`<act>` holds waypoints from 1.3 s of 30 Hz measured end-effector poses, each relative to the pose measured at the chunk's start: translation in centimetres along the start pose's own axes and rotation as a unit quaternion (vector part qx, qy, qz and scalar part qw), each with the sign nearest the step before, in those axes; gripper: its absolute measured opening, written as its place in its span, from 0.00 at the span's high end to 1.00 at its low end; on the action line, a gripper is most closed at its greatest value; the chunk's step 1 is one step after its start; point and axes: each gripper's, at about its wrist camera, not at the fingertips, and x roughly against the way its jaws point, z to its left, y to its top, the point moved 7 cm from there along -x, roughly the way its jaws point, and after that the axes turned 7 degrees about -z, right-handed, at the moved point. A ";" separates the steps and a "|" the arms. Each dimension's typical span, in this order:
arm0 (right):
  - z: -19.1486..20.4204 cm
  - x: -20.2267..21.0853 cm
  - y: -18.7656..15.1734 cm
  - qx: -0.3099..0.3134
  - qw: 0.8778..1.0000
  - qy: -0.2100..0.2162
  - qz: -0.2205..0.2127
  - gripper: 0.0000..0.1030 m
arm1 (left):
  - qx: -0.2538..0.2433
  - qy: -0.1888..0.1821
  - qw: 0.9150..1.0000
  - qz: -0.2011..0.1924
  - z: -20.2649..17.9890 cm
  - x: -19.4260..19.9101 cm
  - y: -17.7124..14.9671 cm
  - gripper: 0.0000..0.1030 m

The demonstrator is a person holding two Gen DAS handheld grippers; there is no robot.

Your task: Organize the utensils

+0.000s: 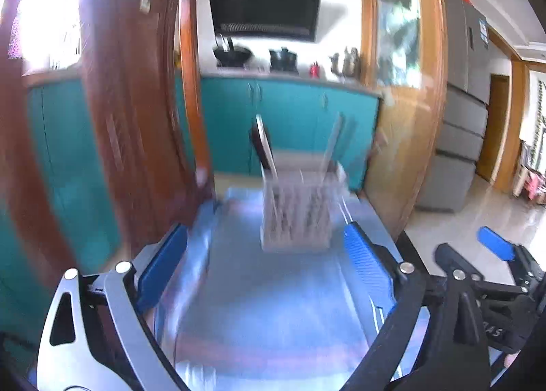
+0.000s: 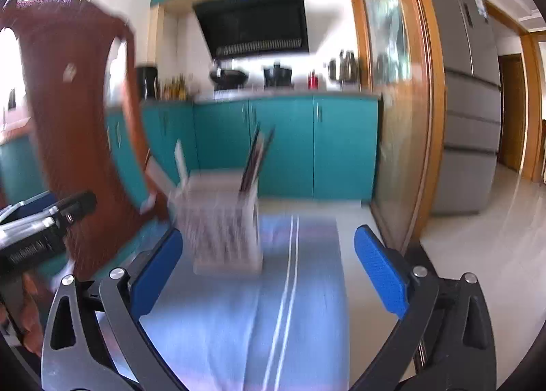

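The rack, a pale slotted utensil holder, stands on the blue cloth that covers the table, ahead of both grippers and touching neither; in the right wrist view it sits left of the cloth's white stripes. Its walls look like thin moulded plastic with vertical slots, so it will probably be light, stiff and easy to tip or slide on the smooth cloth (the blur hides finer detail). A spoon with a dark bowl leans out of its left side, and a bundle of dark chopsticks stands at its right; both are slender, hard and likely slippery, best taken by the upper shaft where it clears the rim, with the pinch across the narrow width. The rack itself would be steadied by its flat side walls rather than the rim. The left gripper stands wide open with nothing between its ribbed blue pads, and the right gripper is equally spread and empty, its textured pads framing the rack's base. A brown wooden chair rises close at the left, a hard obstacle beside the rack. Teal cabinets and a grey fridge lie well beyond.
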 end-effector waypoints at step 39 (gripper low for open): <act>3.1 12.4 0.5 0.070 0.997 -0.043 -0.009 0.03 | -0.057 -0.015 0.998 -0.019 0.5 12.1 0.5 0.03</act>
